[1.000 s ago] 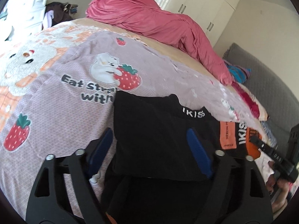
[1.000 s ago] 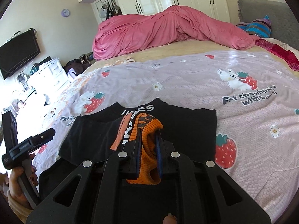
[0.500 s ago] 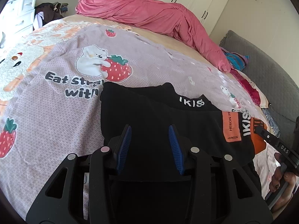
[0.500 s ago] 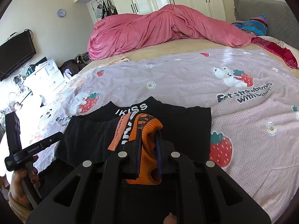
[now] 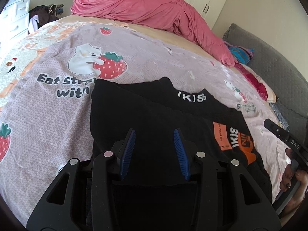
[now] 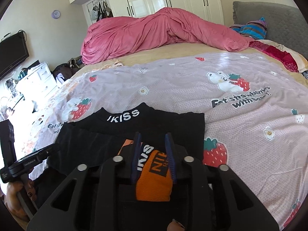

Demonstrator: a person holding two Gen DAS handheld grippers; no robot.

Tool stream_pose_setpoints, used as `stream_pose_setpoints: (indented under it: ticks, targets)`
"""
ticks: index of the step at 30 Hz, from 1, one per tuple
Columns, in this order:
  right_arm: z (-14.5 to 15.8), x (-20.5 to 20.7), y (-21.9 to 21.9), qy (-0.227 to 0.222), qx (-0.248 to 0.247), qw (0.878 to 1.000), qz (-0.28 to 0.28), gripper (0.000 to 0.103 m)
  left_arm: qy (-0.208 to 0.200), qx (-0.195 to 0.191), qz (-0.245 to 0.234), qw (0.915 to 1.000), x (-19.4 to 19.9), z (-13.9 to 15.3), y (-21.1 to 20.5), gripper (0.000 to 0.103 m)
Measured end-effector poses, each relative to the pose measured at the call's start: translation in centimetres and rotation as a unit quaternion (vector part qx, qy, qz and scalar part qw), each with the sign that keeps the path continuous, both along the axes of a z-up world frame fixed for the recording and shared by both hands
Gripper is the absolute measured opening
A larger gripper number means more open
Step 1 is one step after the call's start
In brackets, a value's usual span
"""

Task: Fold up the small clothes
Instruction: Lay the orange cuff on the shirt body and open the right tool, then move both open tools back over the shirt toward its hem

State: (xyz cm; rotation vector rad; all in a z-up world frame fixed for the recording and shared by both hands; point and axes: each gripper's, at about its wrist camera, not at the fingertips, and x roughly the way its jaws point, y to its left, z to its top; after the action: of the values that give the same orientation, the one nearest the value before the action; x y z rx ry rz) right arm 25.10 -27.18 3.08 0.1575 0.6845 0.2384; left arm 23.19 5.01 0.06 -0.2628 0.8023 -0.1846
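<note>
Right wrist: jaws opening around orange cuff (image 6: 154,181); left gripper (image 5: 155,150) open, empty; strawberry-print bedspread (image 6: 240,119).

The left claw (image 5: 154,150) stands narrower than a second ago. The right claw (image 6: 153,154) is opening off the orange cuff (image 6: 154,181), which now lies flatter.

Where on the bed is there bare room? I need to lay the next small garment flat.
Free: the strawberry-print sheet right of the black garment, and the strip between its collar and the pink duvet. Crowded: the near edge, where both grippers and the orange cuff sit.
</note>
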Motion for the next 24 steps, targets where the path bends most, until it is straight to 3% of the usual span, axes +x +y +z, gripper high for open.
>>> stream_pose_setpoints:
  ticks: [7,12,24]
  targets:
    - [-0.9,-0.5,3.0,0.008,-0.034,0.998,0.050,0.041,0.025,0.025,-0.001,0.9994,0.0,-1.6,-0.2,0.034]
    - [-1.7,-1.0,5.6,0.017,-0.054,0.995,0.087,0.045,0.036,0.021,-0.003,0.9991,-0.3,-2.4,0.2,0.034]
    - [-3.6,-1.1,8.1,0.049,-0.082,0.988,0.121,0.049,0.036,0.024,-0.007,0.9991,-0.8,-2.8,0.2,0.034]
